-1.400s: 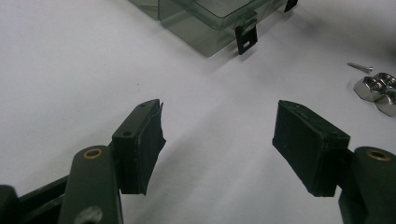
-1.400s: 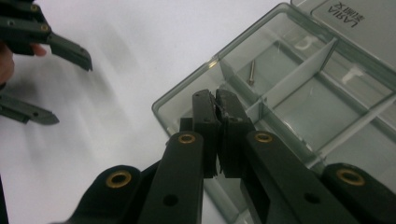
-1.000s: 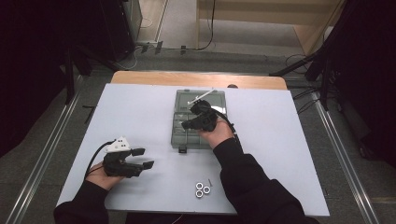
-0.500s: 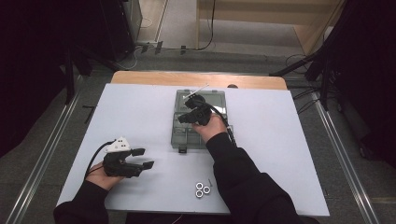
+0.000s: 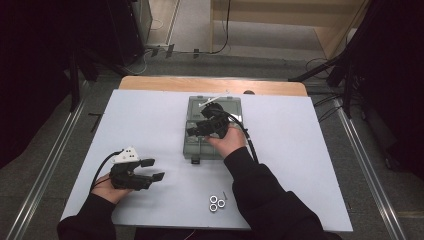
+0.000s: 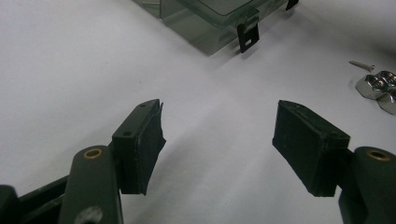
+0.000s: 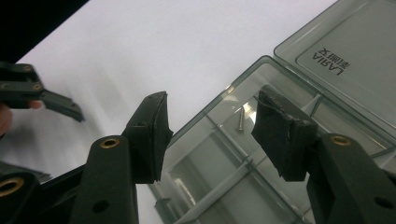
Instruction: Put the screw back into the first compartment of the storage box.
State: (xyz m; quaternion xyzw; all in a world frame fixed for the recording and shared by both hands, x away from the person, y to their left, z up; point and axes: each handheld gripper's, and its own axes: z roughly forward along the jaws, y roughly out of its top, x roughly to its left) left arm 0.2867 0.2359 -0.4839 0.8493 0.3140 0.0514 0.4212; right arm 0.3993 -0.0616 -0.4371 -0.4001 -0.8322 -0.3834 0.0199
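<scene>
A clear grey organiser box [image 5: 220, 107] lies open mid-table, its lid [image 7: 345, 46] laid back. My right gripper [image 5: 194, 131] hovers over the box's left compartments. Its jaws have just been opening and stand apart [image 7: 212, 119] with nothing between the pads. A small screw [image 7: 240, 119] lies in the compartment below them. My left gripper [image 5: 154, 169] rests on the white table at the near left. It is open and empty [image 6: 217, 135], and it points toward the box's front corner [image 6: 205, 23].
Three steel nuts [image 5: 216, 202] [image 6: 378, 86] sit close together near the table's front edge, with a loose screw [image 6: 362, 65] beside them. The box's black latch [image 6: 247, 37] sticks out from its near side. Metal rails run along both sides of the table.
The right gripper has shifted slightly over the box and its jaws have spread apart. The left hand and gripper have stayed where they were.
</scene>
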